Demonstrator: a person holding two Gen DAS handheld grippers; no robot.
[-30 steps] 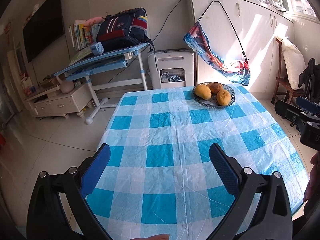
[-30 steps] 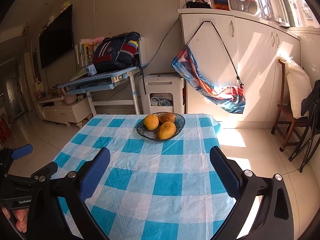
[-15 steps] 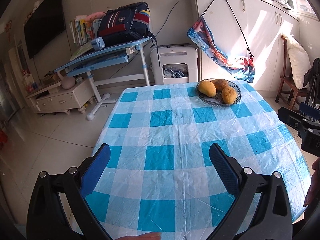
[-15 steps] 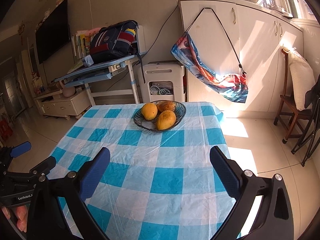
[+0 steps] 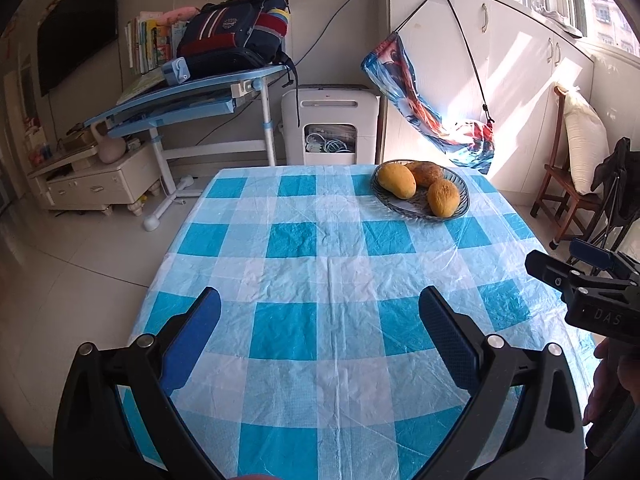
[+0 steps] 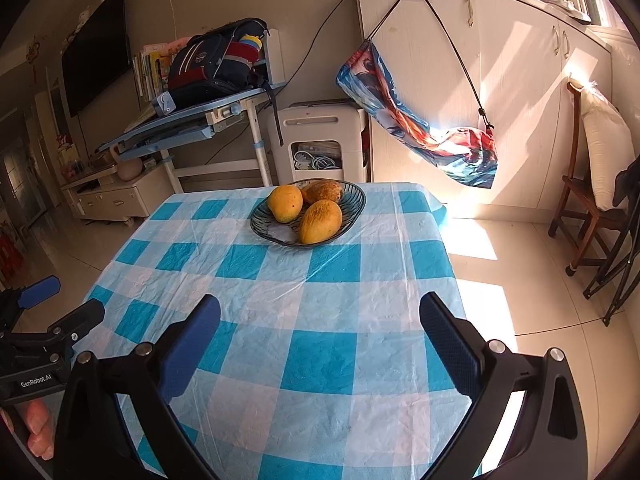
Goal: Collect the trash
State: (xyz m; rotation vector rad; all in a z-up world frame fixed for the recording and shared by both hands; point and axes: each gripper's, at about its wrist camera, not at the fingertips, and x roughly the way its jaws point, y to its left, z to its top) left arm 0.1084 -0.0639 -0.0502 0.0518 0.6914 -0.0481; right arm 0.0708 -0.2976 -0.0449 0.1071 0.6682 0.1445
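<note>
Above the checked surface [image 5: 320, 272], the left gripper [image 5: 320, 320] and right gripper [image 6: 320, 320] hover with fingers wide, holding nothing; no trash shows, only a fruit bowl [image 6: 352, 216] at the far end.

the creased blue-and-white checked plastic cloth [image 5: 320, 264] lies spread flat, a bowl [image 5: 414, 206] of 3 mangoes [image 5: 397, 181] on it.

Counter with a checked cloth and one fruit dish

The counter [image 5: 328, 320] is covered by a wrinkled blue-and-white checked cloth [image 5: 304, 272]; a dark glass dish [image 6: 352, 208] with three yellow-orange mangoes [image 6: 321, 221] stands on it, in the upper right of the left view.
</note>
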